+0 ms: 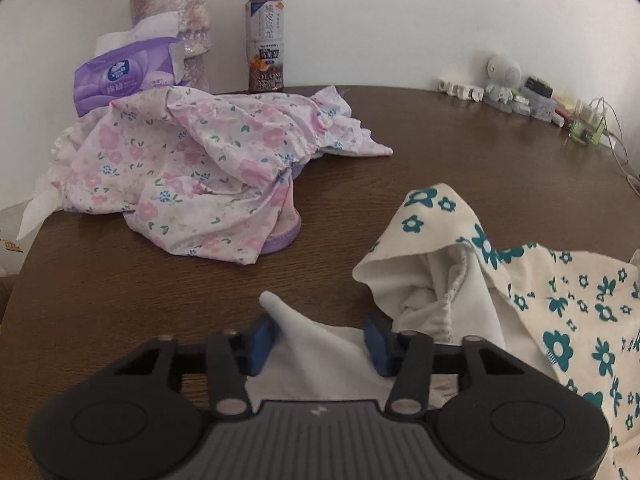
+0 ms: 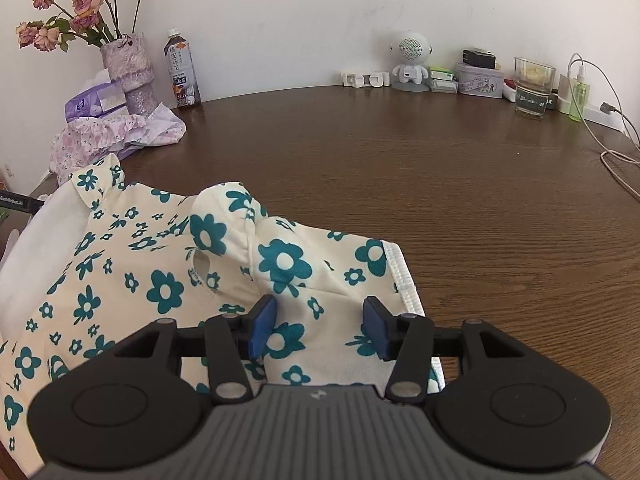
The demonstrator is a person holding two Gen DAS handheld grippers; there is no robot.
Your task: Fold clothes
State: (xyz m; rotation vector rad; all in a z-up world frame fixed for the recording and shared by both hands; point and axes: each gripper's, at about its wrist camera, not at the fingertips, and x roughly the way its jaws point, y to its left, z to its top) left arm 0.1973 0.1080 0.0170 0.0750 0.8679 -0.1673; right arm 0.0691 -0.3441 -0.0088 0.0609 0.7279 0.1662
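Left gripper: jaws spread wide, a peak of white fabric raised between the blue pads (contact with either pad cannot be confirmed, nothing is clamped). Right gripper: jaws also spread wide, positioned over the cream garment with teal flowers, no fabric pinched. The garment is seen crumpled on the dark wooden table, near the front edge; in the right wrist view it fills the lower left, with a white ribbed hem running along its right side. In the left wrist view the same garment lies to the right of the gripper, its plain inner side turned up in a fold. A second garment, pink floral, is heaped at the far left of the table, well apart from the first, just in front of a purple tissue pack, a vase of dried roses and a tea bottle. Small items are lined along the back wall: a white robot-shaped speaker, a tin, a glass, a cable.
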